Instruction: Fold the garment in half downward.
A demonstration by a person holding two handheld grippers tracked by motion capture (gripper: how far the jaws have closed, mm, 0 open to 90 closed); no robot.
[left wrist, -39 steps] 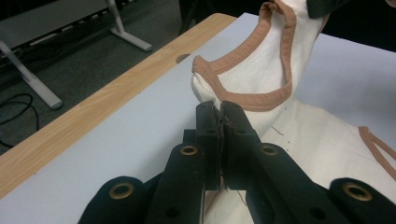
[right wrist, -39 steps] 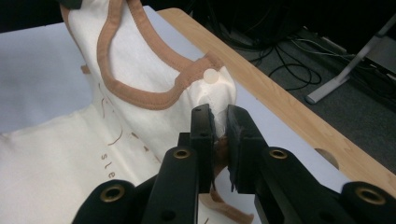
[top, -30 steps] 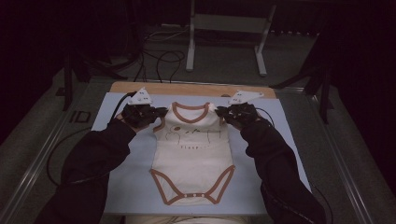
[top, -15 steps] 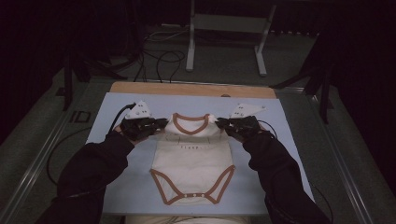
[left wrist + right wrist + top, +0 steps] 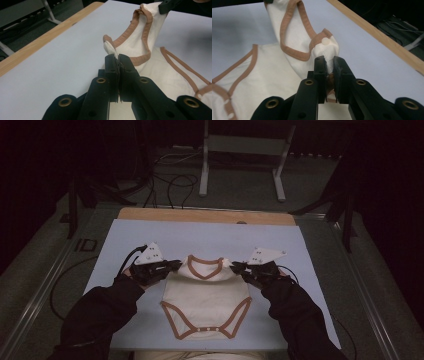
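On the pale blue mat (image 5: 150,232) covering the table we saw a cream baby bodysuit (image 5: 206,295) with brown trim, lying roughly centred and nearer the person's edge, its snap crotch end toward the person and its neckline (image 5: 205,266) toward the far wooden strip (image 5: 200,215). We noted the upper part was raised off the mat and bent over toward the lower part, held at both shoulders. At the bodysuit's left shoulder, the left gripper (image 5: 176,265) was clamped on the fabric; in the left gripper view its jaws stood almost together with a thin fold of cream cloth (image 5: 111,48) pinched between the tips (image 5: 118,60). At the opposite shoulder, the right gripper (image 5: 235,266) was likewise closed on the garment; in the right gripper view we saw bunched cloth squeezed between the jaws (image 5: 329,65), with a white snap button (image 5: 325,41) just above them on the brown-edged shoulder tab. Both grippers sat low over the mat, pointing inward at each other, well apart with the neckline between them. We logged dark sleeves (image 5: 105,310) entering from the bottom, a grey three-cornered plate (image 5: 149,254) on top of each gripper, and cables (image 5: 170,182) on the floor beyond the table near a metal stand (image 5: 205,165).
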